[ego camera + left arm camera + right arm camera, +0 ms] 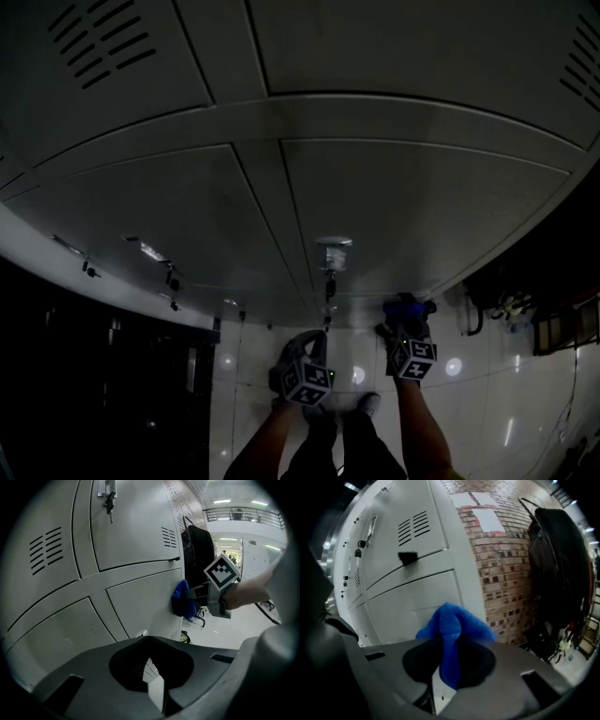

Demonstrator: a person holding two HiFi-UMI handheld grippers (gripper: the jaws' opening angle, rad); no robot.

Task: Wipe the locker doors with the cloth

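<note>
While the right gripper (446, 665) has its jaws clamped on a blue cloth (451, 623), the bunched end of that cloth sticks out past the jaws and sits against a grey locker door (417, 604). It lies at the right edge of a lower door, just under the seam that splits it from the door above. In the left gripper view the cloth (182, 601) touches the metal at that same edge, with the rest of the door face to its left bare and open for a sweep. To its right the lockers end at a brick wall (504, 573), and a black bag (560, 569) hangs near that corner, so room is tight on that side.

The left gripper (154, 688) hangs back from the lockers with its jaws together and nothing between them, well apart from the cloth.

The doors are flat painted metal with slotted vents (46, 551), and a padlock (109, 501) hangs on an upper door. From the head view, a pale glossy tiled floor (497, 394) spreads out below the lockers.
</note>
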